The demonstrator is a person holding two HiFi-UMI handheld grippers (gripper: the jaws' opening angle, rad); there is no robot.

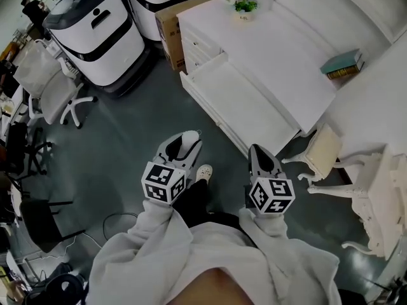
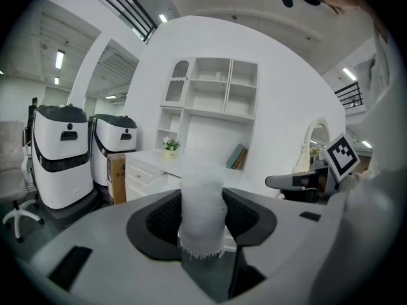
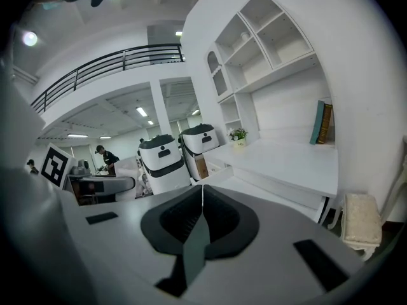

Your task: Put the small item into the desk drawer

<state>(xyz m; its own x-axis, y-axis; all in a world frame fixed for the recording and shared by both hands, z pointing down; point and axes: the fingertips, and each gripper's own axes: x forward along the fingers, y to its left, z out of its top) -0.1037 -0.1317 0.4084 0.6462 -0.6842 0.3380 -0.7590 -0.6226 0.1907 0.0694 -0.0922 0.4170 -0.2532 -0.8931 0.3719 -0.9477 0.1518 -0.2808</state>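
Carry step: left gripper [image 1: 184,142] clamps a white, possibly mesh item [image 2: 202,215]; right gripper [image 1: 260,152] closed, empty. Next: reach the open drawer [image 1: 245,103], upper centre.

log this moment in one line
left gripper: shut on small white mesh roll | right gripper: shut, empty | white desk drawer: open

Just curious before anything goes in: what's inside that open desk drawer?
The drawer shows only a bare white bottom. Its rear edge meets the desk top; anything further under there is hidden.
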